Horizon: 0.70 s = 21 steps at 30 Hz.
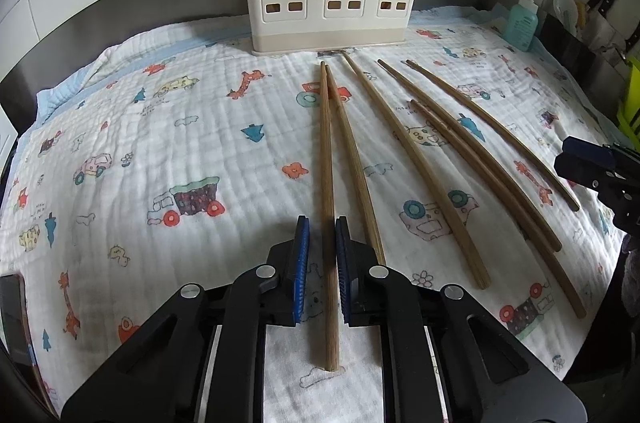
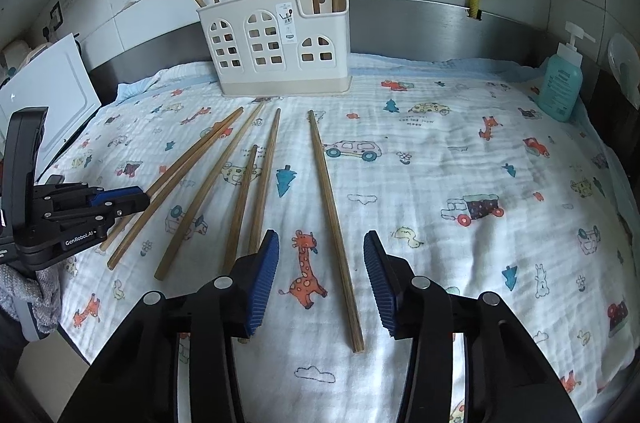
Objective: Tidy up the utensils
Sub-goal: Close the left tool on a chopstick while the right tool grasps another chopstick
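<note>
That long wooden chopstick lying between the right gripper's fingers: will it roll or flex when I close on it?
The long wooden chopstick looks round and slender, so it may roll sideways on the soft printed cloth. It lies dead straight, so probably stiff. The right gripper would grip near one end, so its far tip may droop.

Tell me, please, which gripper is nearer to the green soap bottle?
Right. The right gripper sits over the chopsticks nearest the soap bottle; the left gripper, shut on a chopstick, works farther away at the far side of the row.
</note>
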Tool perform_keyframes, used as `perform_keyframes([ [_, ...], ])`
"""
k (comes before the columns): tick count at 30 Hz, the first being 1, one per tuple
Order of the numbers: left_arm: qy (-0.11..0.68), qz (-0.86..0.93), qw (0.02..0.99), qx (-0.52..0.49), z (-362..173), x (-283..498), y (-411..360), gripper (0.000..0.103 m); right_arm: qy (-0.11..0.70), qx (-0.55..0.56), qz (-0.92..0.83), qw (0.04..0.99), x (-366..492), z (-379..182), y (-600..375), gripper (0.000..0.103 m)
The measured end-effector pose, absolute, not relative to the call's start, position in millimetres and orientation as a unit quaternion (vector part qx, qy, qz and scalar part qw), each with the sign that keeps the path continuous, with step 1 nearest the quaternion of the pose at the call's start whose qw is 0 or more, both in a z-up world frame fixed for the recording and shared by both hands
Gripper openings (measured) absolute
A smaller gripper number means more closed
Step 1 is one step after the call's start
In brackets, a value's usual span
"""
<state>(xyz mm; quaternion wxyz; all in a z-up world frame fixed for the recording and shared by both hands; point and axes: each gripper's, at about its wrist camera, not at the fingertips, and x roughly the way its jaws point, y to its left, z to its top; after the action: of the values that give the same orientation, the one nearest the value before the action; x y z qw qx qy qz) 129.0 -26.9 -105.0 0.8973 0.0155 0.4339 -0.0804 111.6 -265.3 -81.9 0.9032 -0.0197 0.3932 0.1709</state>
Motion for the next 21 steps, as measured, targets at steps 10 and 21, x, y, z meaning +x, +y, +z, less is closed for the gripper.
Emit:
perform_keyframes([
  [10, 0.436, -0.080, 0.896, 0.007, -105, 128, -22, 0.006, 0.417, -0.031, 0.167, 0.893, 116, -104, -269, 0.028],
  [21, 0.435, -0.081, 0.897, 0.007, -105, 129, -24, 0.005, 0.404, -0.082, 0.149, 0.899, 108, -107, -262, 0.007],
])
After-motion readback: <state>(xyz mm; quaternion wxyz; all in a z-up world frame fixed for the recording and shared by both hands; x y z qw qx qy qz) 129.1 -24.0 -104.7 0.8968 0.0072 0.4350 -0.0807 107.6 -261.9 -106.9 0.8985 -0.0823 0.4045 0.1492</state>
